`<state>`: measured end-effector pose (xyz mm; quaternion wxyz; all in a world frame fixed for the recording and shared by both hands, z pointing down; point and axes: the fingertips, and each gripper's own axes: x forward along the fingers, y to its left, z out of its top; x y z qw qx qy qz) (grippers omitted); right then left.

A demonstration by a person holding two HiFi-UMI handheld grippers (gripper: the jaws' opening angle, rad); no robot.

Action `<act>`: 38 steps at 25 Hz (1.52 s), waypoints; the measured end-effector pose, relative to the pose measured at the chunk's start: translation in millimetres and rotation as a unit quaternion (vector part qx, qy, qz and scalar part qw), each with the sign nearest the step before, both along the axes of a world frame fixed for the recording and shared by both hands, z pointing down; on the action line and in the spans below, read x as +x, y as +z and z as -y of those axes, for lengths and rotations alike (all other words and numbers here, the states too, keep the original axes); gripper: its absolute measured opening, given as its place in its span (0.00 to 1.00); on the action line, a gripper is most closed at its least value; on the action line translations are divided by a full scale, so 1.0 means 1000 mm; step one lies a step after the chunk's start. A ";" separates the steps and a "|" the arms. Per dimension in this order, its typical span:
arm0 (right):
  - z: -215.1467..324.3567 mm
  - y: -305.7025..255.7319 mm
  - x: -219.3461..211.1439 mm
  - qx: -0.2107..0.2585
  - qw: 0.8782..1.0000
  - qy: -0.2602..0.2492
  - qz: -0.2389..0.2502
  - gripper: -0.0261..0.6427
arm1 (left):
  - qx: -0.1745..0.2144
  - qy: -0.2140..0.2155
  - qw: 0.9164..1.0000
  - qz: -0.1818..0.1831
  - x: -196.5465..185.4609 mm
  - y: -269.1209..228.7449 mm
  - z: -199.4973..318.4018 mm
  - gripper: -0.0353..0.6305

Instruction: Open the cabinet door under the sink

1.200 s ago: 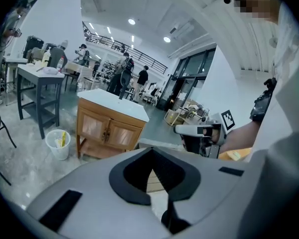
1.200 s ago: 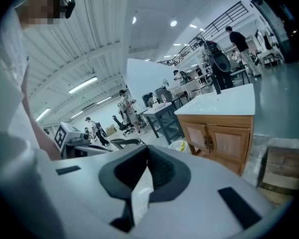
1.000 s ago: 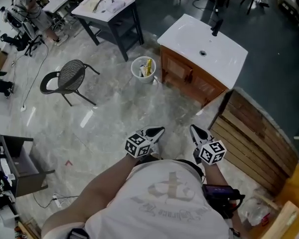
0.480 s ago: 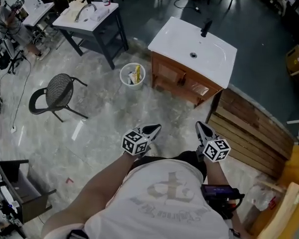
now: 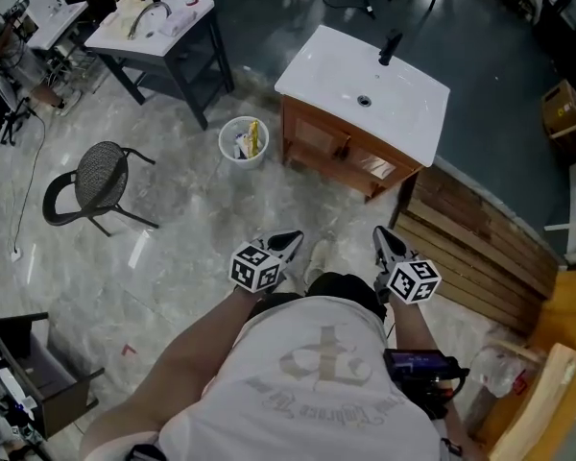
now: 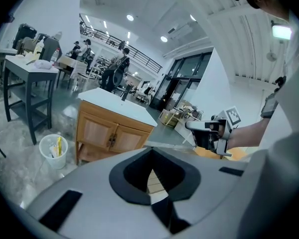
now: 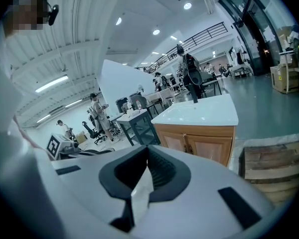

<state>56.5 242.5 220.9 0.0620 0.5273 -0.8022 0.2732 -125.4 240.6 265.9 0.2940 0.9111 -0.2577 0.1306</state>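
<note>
Now nearer the sink cabinet (image 5: 338, 154), doors closed, left tool (image 5: 291, 243) and right tool (image 5: 382, 239) pinched together, empty.

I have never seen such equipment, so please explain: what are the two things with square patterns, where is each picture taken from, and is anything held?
There is no robot here. A person holds a two-jaw tool in each hand, the left gripper and the right gripper. The patterned cubes belong to them. One picture comes from a camera on the person's head, looking down. The other two come from cameras riding on each gripper, looking along its jaws. Both grippers are shut and hold nothing. Ahead on the floor stands a wooden cabinet under a white sink, its doors closed, with a white bin beside it.
</note>
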 end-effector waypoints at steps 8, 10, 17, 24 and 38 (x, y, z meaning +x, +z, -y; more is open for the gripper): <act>0.053 0.031 0.003 -0.022 1.000 -0.015 0.015 0.06 | -0.005 -0.016 1.000 0.020 0.003 0.008 0.044 0.07; 0.074 0.035 0.003 -0.022 0.999 -0.024 0.005 0.06 | -0.011 -0.018 0.999 0.027 0.004 0.012 0.058 0.07; 0.133 0.047 0.005 -0.011 0.997 -0.073 -0.019 0.06 | -0.024 0.001 0.998 0.063 0.025 0.026 0.115 0.07; 0.185 0.071 0.024 -0.034 0.997 -0.073 0.005 0.06 | -0.027 -0.002 0.997 0.078 0.054 0.030 0.167 0.07; 0.222 0.125 0.034 -0.086 0.991 -0.103 -0.002 0.06 | -0.064 0.006 0.994 0.084 0.088 0.077 0.209 0.07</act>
